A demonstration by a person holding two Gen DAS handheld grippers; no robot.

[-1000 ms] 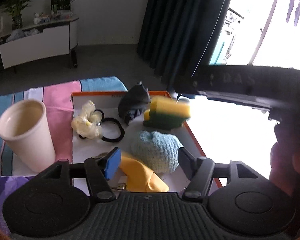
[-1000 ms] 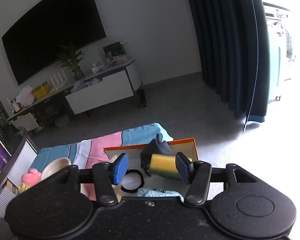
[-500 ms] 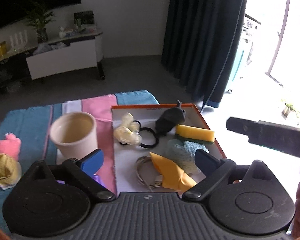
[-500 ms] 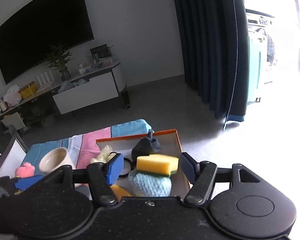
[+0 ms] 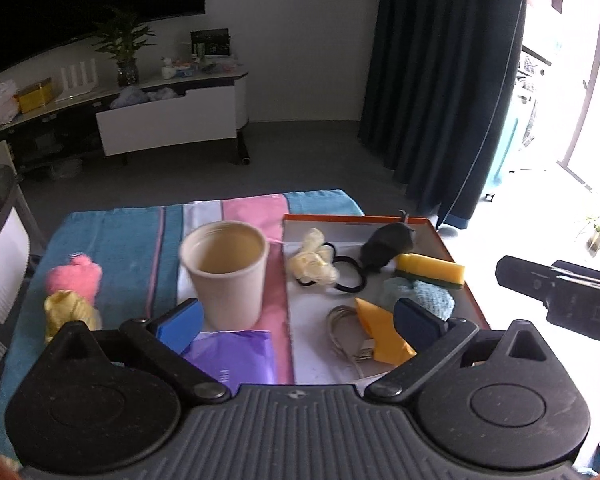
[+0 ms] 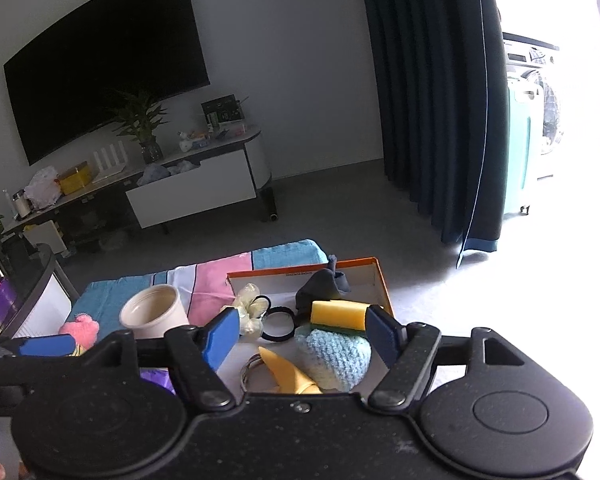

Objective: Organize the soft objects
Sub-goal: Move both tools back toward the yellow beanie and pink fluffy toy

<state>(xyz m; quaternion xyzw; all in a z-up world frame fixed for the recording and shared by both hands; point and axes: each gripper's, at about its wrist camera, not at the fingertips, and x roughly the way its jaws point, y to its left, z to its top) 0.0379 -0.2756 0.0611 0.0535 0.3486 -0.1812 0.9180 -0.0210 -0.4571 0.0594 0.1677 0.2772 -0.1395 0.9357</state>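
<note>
Both grippers have let go and backed off: the left gripper gapes empty, the right gripper is opening, empty too. At one o'clock, the released sponge now rests inside the tray, so remaining soft toys come next.

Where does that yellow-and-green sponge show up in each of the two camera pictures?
Left wrist view: the sponge lies right of centre, at the orange-rimmed tray's right edge.
Right wrist view: just below centre, against the blue knitted ball.
Shared landmark: the cream cup.
</note>
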